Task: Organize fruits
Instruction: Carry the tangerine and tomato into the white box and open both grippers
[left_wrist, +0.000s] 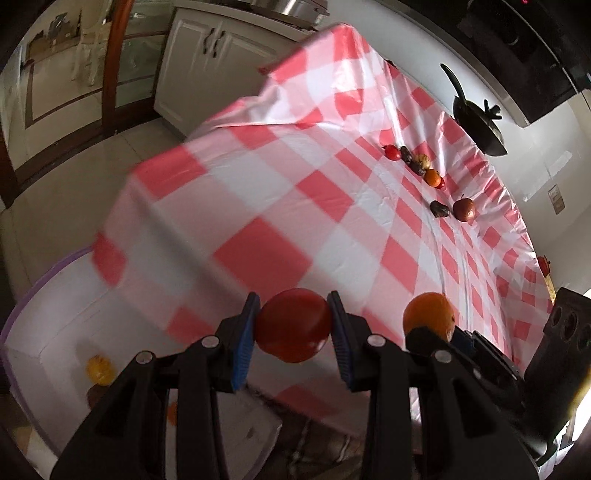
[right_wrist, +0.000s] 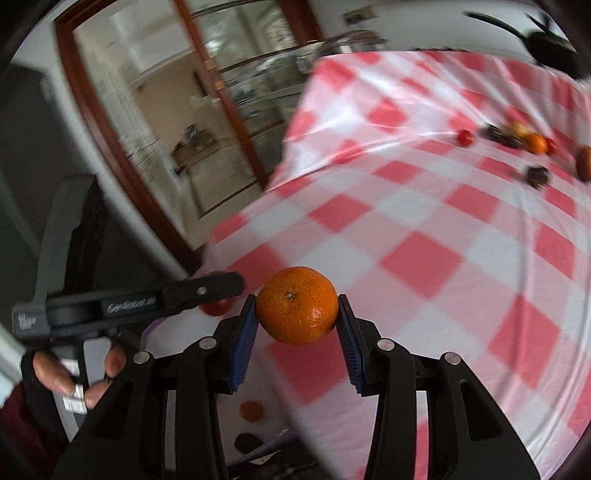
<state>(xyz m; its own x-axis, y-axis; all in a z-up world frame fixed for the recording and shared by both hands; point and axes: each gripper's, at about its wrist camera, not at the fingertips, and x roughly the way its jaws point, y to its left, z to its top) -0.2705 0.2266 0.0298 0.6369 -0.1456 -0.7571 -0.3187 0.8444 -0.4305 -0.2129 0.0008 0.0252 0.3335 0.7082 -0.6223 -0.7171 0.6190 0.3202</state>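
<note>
White bin (left_wrist: 44, 347) sits low at far left, below the bench (left_wrist: 229, 206) edge, with a yellow fruit (left_wrist: 99, 369) already inside; rest of its contents are blurred or cut off by the gripper body. Left hand-held gripper (left_wrist: 293, 325) is clamped on a red tomato (left_wrist: 293, 325), pads pressing both sides, hanging over the bench edge with the bin down-left of it, so this hand looks nearer the drop. Right hand-held gripper (right_wrist: 297, 306) is closed around an orange (right_wrist: 297, 306), stem facing the camera, over the checked cloth. Leftover fruits (left_wrist: 424, 173) lie far right, well apart from both grippers, kinds hard to tell.
</note>
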